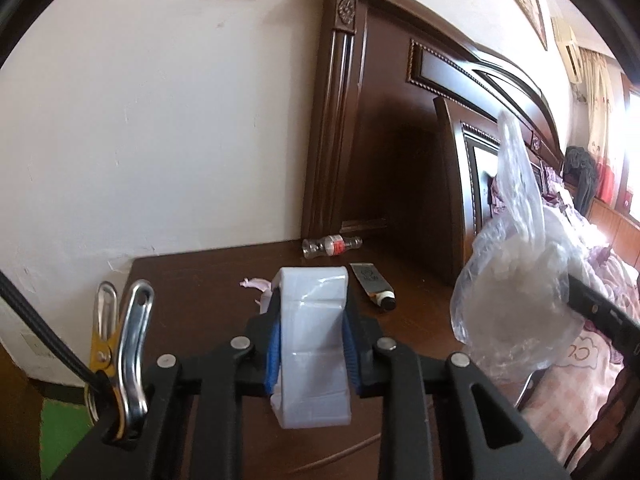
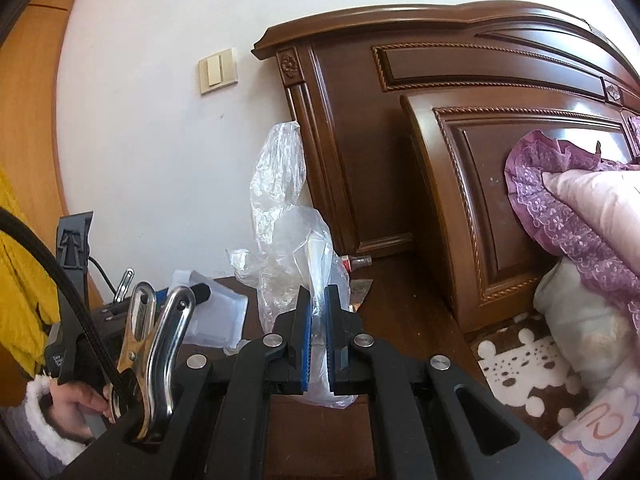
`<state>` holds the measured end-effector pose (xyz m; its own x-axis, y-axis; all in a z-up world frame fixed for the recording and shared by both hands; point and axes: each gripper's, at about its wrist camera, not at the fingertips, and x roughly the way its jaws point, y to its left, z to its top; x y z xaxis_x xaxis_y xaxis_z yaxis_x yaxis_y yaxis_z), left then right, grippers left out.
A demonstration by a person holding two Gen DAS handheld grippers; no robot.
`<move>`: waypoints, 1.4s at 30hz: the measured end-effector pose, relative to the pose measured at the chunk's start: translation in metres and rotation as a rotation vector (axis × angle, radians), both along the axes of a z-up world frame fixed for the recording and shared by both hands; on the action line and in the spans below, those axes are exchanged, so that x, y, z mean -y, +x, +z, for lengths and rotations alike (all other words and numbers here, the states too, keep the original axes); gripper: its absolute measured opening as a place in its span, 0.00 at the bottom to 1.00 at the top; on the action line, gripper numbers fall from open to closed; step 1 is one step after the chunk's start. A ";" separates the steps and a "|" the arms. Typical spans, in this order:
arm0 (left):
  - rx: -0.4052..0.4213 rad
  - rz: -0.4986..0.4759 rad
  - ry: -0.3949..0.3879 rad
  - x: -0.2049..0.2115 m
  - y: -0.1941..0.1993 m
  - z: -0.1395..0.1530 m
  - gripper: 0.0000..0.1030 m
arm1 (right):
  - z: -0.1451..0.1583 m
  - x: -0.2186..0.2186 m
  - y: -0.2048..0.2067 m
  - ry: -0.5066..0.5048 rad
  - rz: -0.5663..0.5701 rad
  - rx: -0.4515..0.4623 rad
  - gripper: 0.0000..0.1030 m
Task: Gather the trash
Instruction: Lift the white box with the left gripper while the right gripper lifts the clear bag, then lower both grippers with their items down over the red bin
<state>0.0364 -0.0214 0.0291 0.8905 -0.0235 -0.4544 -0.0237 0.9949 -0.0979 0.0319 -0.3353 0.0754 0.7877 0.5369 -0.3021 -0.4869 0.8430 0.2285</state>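
Note:
My left gripper (image 1: 313, 304) is shut on a white plastic box (image 1: 312, 380), its blue pads pressing both sides above the dark wooden nightstand (image 1: 192, 280). My right gripper (image 2: 317, 304) is shut on a thin fold of a clear plastic bag (image 2: 288, 220), which hangs crumpled with one handle standing upright. The same bag (image 1: 516, 280) shows at the right of the left wrist view. On the nightstand lie an empty clear bottle (image 1: 332, 246) with a red label, a flattened tube (image 1: 374, 286) with a black cap, and a pink paper scrap (image 1: 252, 282). The white box (image 2: 216, 312) also appears left of the bag.
A carved brown headboard (image 1: 380, 140) rises behind the nightstand, with a white wall (image 1: 140, 140) to its left. A bed with a purple lace pillow (image 2: 560, 208) and patterned bedding (image 2: 520, 368) lies to the right. A hand (image 2: 76, 400) in a fleece cuff shows at lower left.

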 end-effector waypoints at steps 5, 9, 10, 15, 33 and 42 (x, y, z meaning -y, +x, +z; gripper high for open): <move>-0.001 -0.033 -0.012 -0.003 -0.005 0.001 0.24 | -0.005 0.005 -0.004 -0.016 -0.014 -0.017 0.06; 0.016 -0.058 0.003 -0.002 -0.012 0.006 0.21 | -0.005 0.012 -0.006 -0.011 -0.016 -0.022 0.06; 0.027 -0.058 0.010 -0.001 -0.013 0.006 0.21 | -0.005 0.013 -0.006 -0.014 -0.021 -0.024 0.06; 0.011 -0.105 -0.004 0.000 -0.017 0.008 0.21 | -0.008 0.020 -0.007 -0.008 -0.033 -0.047 0.06; -0.009 -0.408 -0.021 0.051 -0.079 0.018 0.23 | -0.018 0.048 -0.071 0.047 -0.004 -0.059 0.06; 0.031 -0.708 -0.012 0.100 -0.122 0.013 0.24 | -0.041 0.070 -0.100 0.050 -0.022 -0.089 0.06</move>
<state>-0.0855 -0.1209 0.0420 0.6717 -0.6067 -0.4251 0.6316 0.7689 -0.0994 -0.0684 -0.4051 0.0341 0.7705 0.5361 -0.3450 -0.4446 0.8397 0.3118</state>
